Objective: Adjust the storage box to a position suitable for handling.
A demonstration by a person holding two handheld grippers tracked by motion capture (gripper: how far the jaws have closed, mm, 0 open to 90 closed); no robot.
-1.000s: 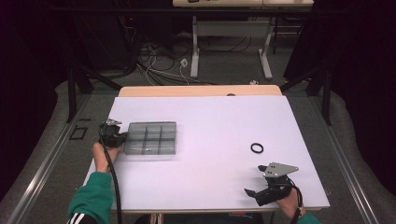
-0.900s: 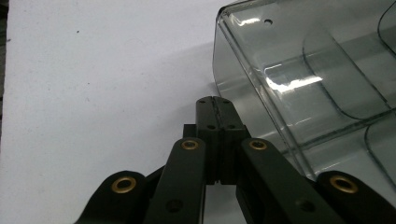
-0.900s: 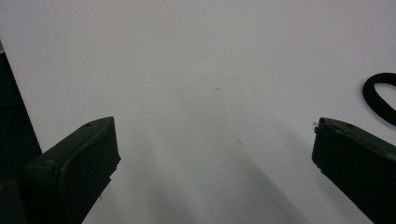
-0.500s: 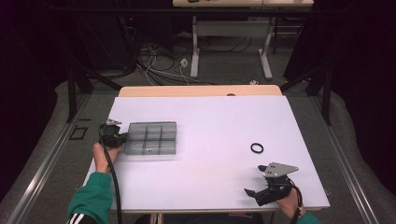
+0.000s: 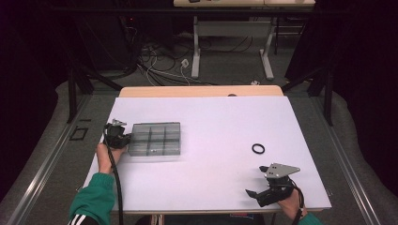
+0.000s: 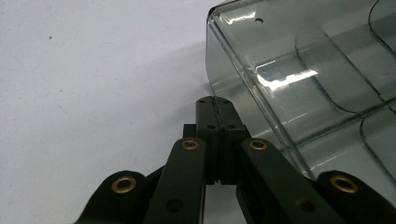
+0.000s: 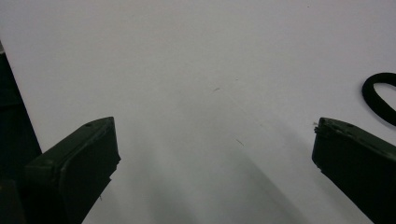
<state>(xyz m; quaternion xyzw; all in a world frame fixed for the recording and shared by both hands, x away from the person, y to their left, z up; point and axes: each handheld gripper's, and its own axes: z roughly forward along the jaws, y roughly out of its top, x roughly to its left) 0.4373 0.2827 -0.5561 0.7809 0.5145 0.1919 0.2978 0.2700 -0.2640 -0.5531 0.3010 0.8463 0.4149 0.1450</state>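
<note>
A clear smoky plastic box [image 5: 155, 139] with several compartments lies at the left of the white table [image 5: 211, 117]. My left gripper [image 5: 118, 135] rests right beside its left end. In the left gripper view the jaws of the left gripper [image 6: 215, 103] are shut together with nothing between them, the tips just off the box's [image 6: 317, 79] near wall. A small black ring [image 5: 258, 148] lies flat at the right. My right gripper [image 5: 257, 181] sits nearer the front edge, pointing left, open. In the right gripper view the right gripper [image 7: 215, 154] stands wide and empty, the ring [image 7: 380, 95] past its right jaw.
The table's front edge runs just below both hands, and its left edge is close to the left gripper. A tan strip [image 5: 202, 91] borders the far side. Beyond it are cables [image 5: 159, 61] on the floor and the legs of another desk [image 5: 197, 47].
</note>
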